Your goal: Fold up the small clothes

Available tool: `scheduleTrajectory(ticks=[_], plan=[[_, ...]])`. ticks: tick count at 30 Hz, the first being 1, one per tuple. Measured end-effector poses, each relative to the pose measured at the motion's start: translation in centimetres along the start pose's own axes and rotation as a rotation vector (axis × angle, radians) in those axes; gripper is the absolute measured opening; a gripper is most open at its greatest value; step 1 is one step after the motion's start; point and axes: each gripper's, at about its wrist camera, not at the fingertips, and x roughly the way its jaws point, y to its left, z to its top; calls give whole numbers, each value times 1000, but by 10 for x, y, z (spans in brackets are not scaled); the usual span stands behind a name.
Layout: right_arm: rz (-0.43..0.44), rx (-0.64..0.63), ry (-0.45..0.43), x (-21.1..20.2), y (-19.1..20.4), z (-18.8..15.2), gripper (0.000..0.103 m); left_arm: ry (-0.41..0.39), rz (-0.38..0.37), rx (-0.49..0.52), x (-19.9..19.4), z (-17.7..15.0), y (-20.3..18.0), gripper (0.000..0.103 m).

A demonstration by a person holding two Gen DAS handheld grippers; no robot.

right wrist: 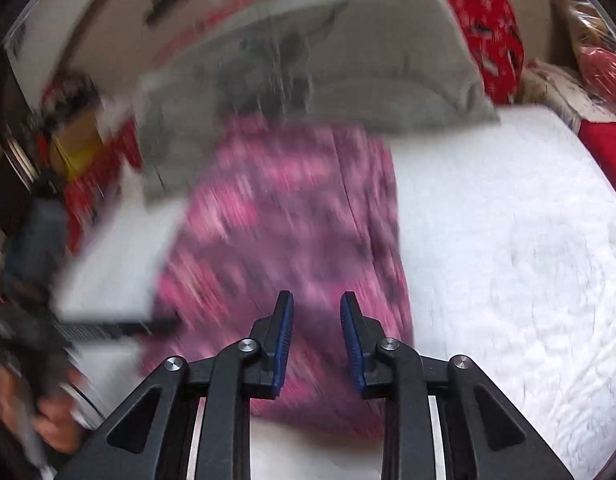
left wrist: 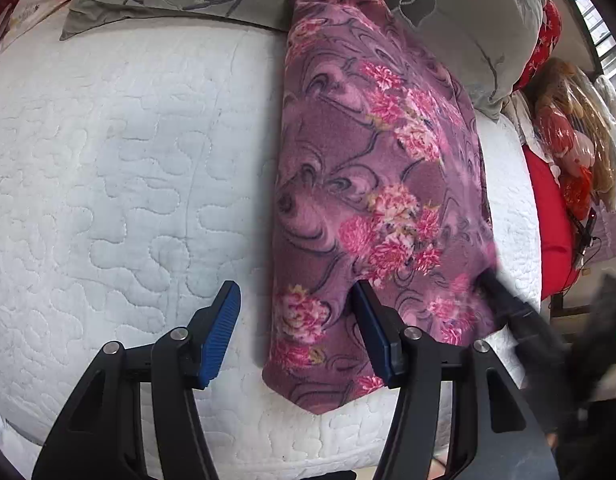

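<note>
A purple fleece garment with pink flowers (left wrist: 368, 200) lies folded lengthwise in a long strip on the white quilted bed (left wrist: 108, 160). My left gripper (left wrist: 296, 300) is open and empty, low over the garment's near left edge; its right finger is over the cloth. The right gripper's dark body (left wrist: 524, 320) shows blurred at the garment's near right edge. In the blurred right wrist view, my right gripper (right wrist: 317, 304) is open and empty above the garment's near end (right wrist: 288, 220).
A grey floral pillow (left wrist: 448, 8) lies at the head of the bed, under the garment's far end. Red cushions and bagged dolls (left wrist: 568, 140) are piled at the right. The bed's front edge (left wrist: 308, 452) is close below the left gripper.
</note>
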Motion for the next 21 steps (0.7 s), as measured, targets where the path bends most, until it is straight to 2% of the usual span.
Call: scheduleTrajectory(ticks=[1,2,3,5,6,10,12,14,15,19,21], plan=[[-35,-21,70,13,0,-9,23,7,6,-1,0,-1,0,57],[-56,-43,84,18,2,-17,23,8,7,0,0,-2,0,57],[-61,-70,44,11,6,-20,23,7,8,3,-1,-2,-1,57],[-62,-56,70,10,9,-13,25,14,7,7,-5,-1,0,57],[-43,-41,68,7,8,-8,27,11,-17,-2,-10,1,1,57],[36,97,-39,-17,-13,20,27,-60,-95,-27,-36,24,13,57],[74,204,-76,-18,-28,42,35,-74,-125,-44,-42,47,13,57],[109,279,-69,-2,-39,66,44,-76,-134,-42,-40,70,9,57],[107,296,-62,5,-41,73,44,-73,-134,-37,-38,79,6,57],[37,338,-39,45,-45,107,44,-52,-124,-11,-16,109,-9,57],[11,380,-20,67,-50,115,50,-32,-88,1,2,117,-11,57]])
